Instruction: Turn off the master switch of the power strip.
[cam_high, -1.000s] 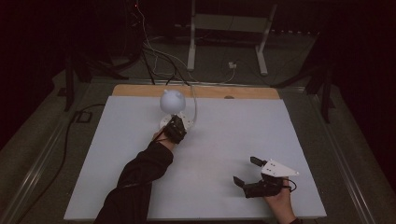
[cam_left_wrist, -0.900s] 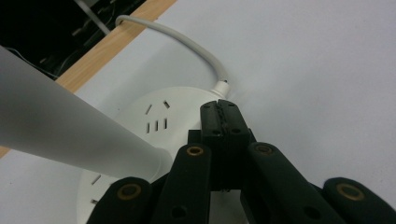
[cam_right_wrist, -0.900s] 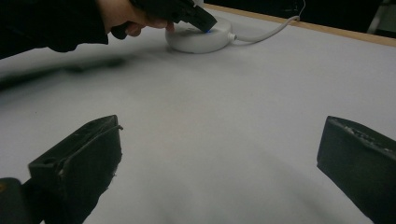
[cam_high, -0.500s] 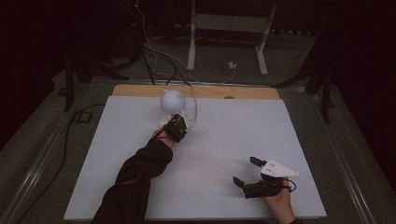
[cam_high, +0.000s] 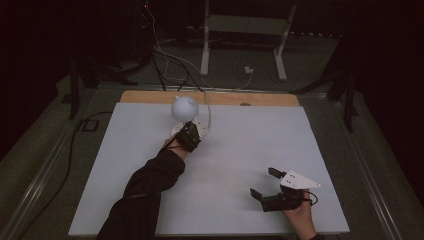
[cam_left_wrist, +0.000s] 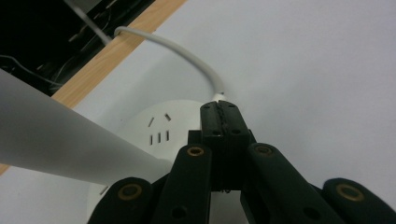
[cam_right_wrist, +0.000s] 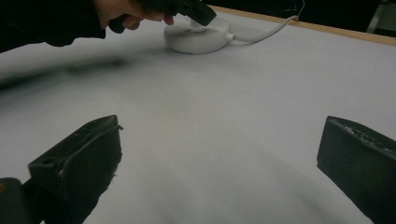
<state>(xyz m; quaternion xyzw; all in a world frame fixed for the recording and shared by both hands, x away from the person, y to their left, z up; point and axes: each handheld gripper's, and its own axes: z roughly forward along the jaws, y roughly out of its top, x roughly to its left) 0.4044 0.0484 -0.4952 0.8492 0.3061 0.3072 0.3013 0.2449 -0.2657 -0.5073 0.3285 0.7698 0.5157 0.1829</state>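
Both grippers differ: left gripper (cam_left_wrist: 219, 112) pressed together over the half-hidden lamp base (cam_left_wrist: 154, 135), right gripper (cam_high: 263, 183) apart.

We count one desk (cam_high: 240, 150) with one white sheet over it. On it: one white lamp (cam_high: 185, 107) with one round base (cam_left_wrist: 154, 135) and one white cable (cam_left_wrist: 182, 51). We count two hand-held grippers: left hand-held gripper (cam_high: 188, 135), right hand-held gripper (cam_high: 264, 182).

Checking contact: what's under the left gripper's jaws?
The lamp's round white base, cable leaving behind it. The shut jaws of the left gripper cover the spot they press.
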